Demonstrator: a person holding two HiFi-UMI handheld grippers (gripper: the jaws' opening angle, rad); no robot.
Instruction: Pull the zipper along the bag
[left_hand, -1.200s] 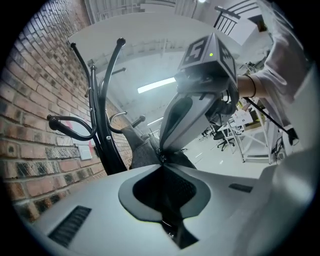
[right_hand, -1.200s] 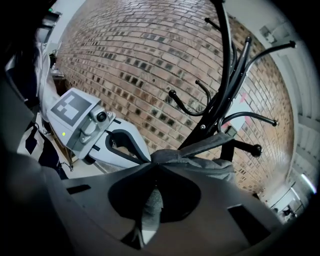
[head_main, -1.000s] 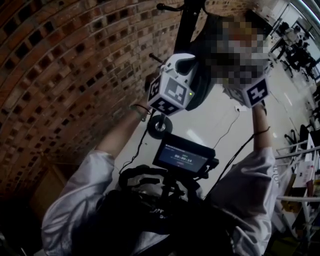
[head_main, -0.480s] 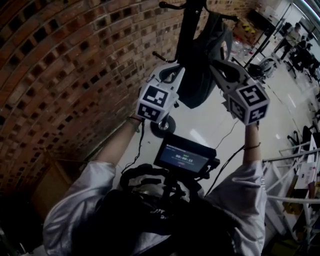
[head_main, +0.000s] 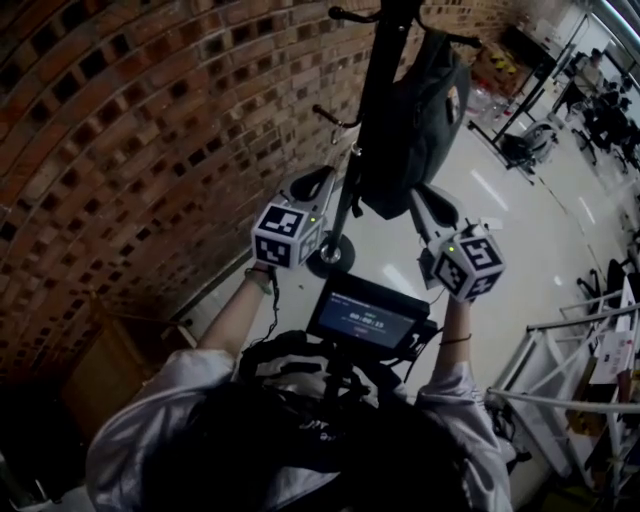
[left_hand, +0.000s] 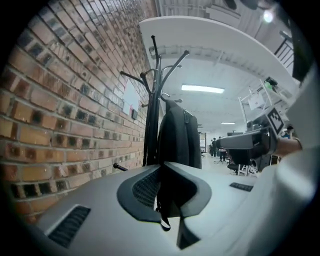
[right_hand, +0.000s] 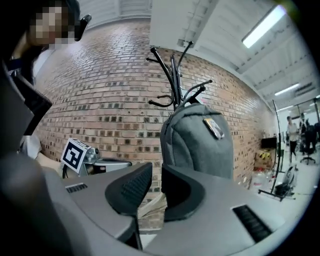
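A dark grey backpack (head_main: 410, 110) hangs on a black coat rack (head_main: 352, 190) by the brick wall. I cannot make out its zipper. My left gripper (head_main: 328, 180) is low at the bag's left, near the rack's pole, apart from the bag. In the left gripper view its jaws (left_hand: 160, 170) are shut on nothing, with the backpack (left_hand: 177, 135) beyond them. My right gripper (head_main: 428, 197) sits below the bag's right bottom corner. Its jaws (right_hand: 156, 172) have just opened and eased in slightly. They stand open with a narrow gap and nothing between them, the backpack (right_hand: 200, 140) behind them.
The brick wall (head_main: 120, 150) runs along the left. The rack's round base (head_main: 325, 255) rests on the white floor. A small monitor (head_main: 365, 315) is mounted at the person's chest. A white metal frame (head_main: 570, 370) stands at the right, with chairs and people (head_main: 600, 100) far off.
Both grippers have come down from level with the bag's upper part to about its bottom edge, and both have rolled. The bag hangs where it was.
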